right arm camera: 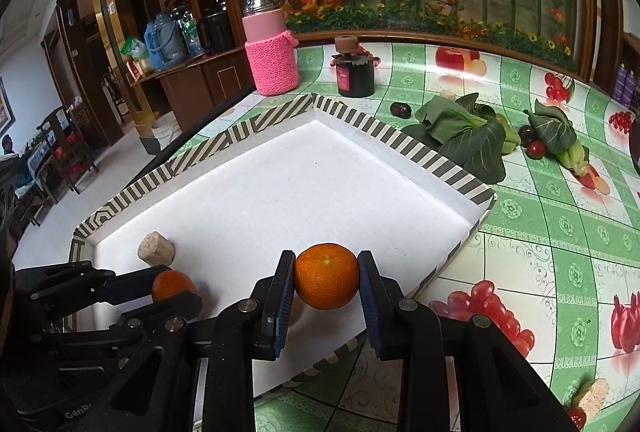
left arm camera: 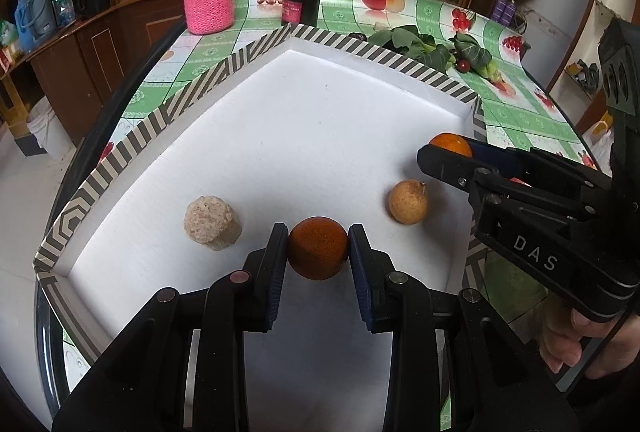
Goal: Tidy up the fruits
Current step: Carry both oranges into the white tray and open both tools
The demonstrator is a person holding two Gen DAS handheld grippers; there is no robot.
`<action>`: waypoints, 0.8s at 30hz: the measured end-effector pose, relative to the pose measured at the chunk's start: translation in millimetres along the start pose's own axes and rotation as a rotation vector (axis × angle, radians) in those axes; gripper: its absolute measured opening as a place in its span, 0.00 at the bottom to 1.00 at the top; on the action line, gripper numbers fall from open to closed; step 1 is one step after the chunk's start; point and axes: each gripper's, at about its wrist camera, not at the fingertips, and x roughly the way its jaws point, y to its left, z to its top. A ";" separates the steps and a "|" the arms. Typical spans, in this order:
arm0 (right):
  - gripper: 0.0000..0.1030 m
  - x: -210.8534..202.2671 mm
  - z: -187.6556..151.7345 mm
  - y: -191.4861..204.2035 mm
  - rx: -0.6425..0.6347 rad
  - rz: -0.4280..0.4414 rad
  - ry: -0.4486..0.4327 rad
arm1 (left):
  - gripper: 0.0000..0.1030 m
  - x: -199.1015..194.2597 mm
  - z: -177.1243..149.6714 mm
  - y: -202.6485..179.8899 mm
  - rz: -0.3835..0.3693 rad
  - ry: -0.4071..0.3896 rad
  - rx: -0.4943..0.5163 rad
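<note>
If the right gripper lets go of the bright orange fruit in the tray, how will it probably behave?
The orange looks round, so it would likely roll on the smooth white tray. The striped rim should probably stop it. Its skin looks firm and dimpled where the right gripper clamps it, so it seems neither slippery nor fragile.

Green fruit-print table, striped-rim tray, pink bottle, dark jar, leafy greens
</note>
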 end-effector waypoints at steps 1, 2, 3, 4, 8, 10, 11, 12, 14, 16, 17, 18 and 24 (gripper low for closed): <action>0.29 1.1 -0.3 0.3 -0.002 -0.001 0.005 | 0.29 0.1 -0.5 0.7 0.002 0.001 -0.002; 0.29 1.5 -0.4 0.9 -0.005 -0.004 0.005 | 0.29 0.5 -0.3 1.3 0.003 0.003 -0.003; 0.29 2.0 -0.4 1.6 -0.009 -0.006 0.007 | 0.29 0.9 -0.7 1.0 0.004 0.005 0.000; 0.29 2.5 -0.6 2.1 -0.012 -0.007 0.010 | 0.29 1.2 -0.5 0.0 0.006 0.006 0.004; 0.29 4.9 -0.5 4.2 -0.025 -0.015 0.017 | 0.29 2.0 -1.3 -3.9 0.014 0.009 0.020; 0.29 5.9 -0.4 4.6 -0.030 -0.019 0.018 | 0.29 2.1 -1.6 -4.2 0.012 0.009 0.020; 0.29 6.4 -0.5 4.9 -0.031 -0.022 0.019 | 0.29 2.0 -1.7 -4.1 0.013 0.009 0.020; 0.29 6.9 -0.6 5.4 -0.034 -0.026 0.019 | 0.29 2.1 -1.6 -4.1 0.013 0.009 0.020; 0.29 8.4 -1.1 7.1 -0.046 -0.034 0.021 | 0.29 2.1 -1.6 -4.0 0.011 0.009 0.018; 0.29 8.3 -1.3 7.4 -0.048 -0.036 0.018 | 0.29 2.2 -1.7 -4.1 0.008 0.011 0.017; 0.29 8.3 -1.3 7.2 -0.045 -0.036 0.018 | 0.29 2.3 -1.8 -4.5 0.008 0.012 0.017; 0.29 8.1 -1.1 6.5 -0.042 -0.031 0.018 | 0.29 2.4 -1.5 -4.6 0.008 0.012 0.017; 0.29 7.0 -1.2 4.0 -0.024 -0.014 0.015 | 0.29 2.4 -1.3 -5.0 0.008 0.012 0.016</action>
